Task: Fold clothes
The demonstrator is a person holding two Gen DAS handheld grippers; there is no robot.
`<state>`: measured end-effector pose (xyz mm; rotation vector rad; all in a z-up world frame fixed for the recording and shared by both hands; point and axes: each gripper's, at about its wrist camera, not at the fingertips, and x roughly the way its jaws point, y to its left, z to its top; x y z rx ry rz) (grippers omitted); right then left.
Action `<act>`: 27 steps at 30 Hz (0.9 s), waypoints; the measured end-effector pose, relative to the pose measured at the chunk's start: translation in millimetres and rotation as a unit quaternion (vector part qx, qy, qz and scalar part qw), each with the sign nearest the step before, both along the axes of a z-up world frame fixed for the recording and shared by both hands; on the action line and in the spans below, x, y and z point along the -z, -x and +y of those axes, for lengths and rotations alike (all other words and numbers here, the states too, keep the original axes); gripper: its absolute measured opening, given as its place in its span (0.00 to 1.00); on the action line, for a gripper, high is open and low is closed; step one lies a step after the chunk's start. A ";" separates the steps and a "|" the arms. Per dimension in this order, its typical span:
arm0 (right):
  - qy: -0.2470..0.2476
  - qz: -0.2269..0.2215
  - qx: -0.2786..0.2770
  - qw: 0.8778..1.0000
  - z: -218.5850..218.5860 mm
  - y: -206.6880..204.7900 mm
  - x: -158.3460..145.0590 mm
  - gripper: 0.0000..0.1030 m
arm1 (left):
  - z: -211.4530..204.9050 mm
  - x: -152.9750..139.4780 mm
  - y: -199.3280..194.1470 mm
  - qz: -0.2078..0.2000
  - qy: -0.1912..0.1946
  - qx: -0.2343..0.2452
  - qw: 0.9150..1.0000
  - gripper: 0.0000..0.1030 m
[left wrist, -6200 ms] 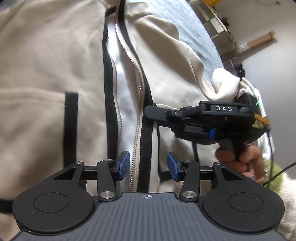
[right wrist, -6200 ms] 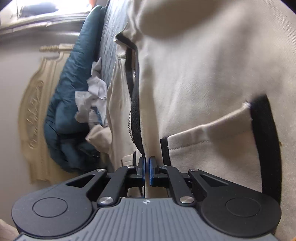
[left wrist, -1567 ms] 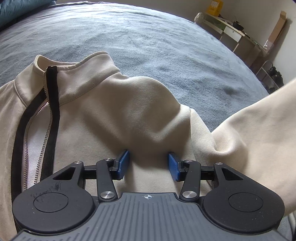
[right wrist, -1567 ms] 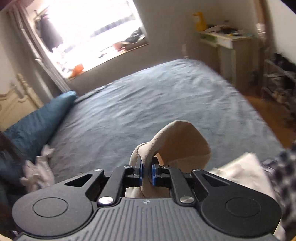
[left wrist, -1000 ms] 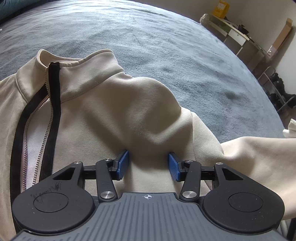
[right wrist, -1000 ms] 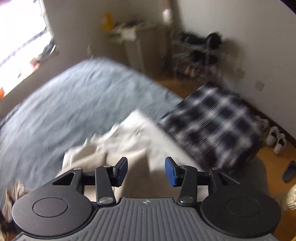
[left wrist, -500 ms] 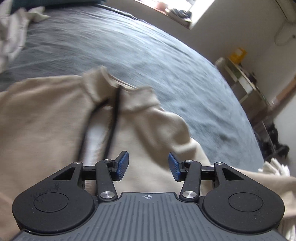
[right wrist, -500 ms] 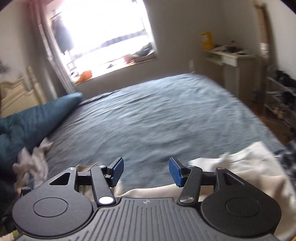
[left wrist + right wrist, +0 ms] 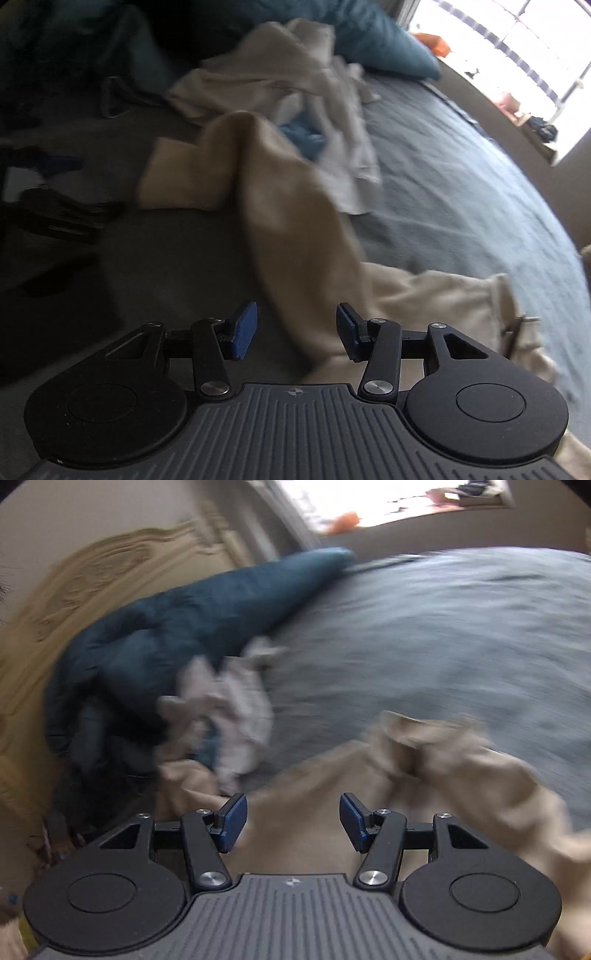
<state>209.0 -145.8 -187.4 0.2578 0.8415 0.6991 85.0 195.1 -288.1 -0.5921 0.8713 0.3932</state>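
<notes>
On the grey-blue bed [image 9: 461, 192] we see the beige jacket [image 9: 295, 229] lying rumpled, one sleeve stretched toward a heap of pale clothes [image 9: 332, 110] beside a teal pillow [image 9: 192, 616]. Our left gripper [image 9: 293, 328] hangs with fingers spread over the sleeve; the right gripper [image 9: 293, 821], its jaws just opening, pinches nothing.

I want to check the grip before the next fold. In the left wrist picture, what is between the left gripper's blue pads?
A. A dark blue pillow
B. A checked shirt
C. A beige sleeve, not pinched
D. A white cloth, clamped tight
C: the beige sleeve runs between the open left gripper, its pads apart.
</notes>
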 end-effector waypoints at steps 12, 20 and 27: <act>0.199 -0.257 -0.452 0.831 378.0 11.8 74.5 0.56 | 38.8 31.6 48.7 0.020 0.058 -0.043 0.997 0.46; 0.328 -0.298 -0.561 0.699 450.8 40.5 166.4 0.49 | 68.0 33.0 72.2 0.018 0.069 -0.044 0.997 0.46; 0.148 -0.166 -0.393 0.892 398.1 -30.4 96.7 0.11 | 76.7 26.1 80.4 0.005 0.056 -0.033 0.998 0.46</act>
